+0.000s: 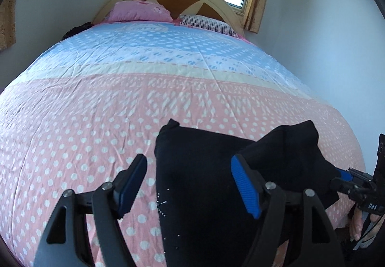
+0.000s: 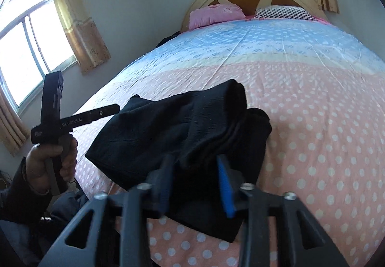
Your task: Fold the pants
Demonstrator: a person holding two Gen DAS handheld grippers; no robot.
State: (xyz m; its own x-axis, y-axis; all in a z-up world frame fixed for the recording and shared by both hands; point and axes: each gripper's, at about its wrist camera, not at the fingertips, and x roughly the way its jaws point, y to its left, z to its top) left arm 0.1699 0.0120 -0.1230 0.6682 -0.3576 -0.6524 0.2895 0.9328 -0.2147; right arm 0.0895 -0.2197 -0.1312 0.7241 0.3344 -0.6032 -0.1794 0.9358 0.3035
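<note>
Right tool (image 2: pixel 196 180) pinches the black pants (image 2: pixel 182 127), lifting a fold over the bedspread (image 2: pixel 312 110); left tool (image 1: pixel 189 185) gapes empty. Next: lay it flat, squarely.

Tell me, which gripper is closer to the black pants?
Right. The right gripper pinches a fold of the black pants; the left gripper hangs open just above them.

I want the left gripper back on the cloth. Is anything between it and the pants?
Nothing visible. The left gripper hangs open right above the black pants on the bedspread; only the right gripper grips their other side.
</note>
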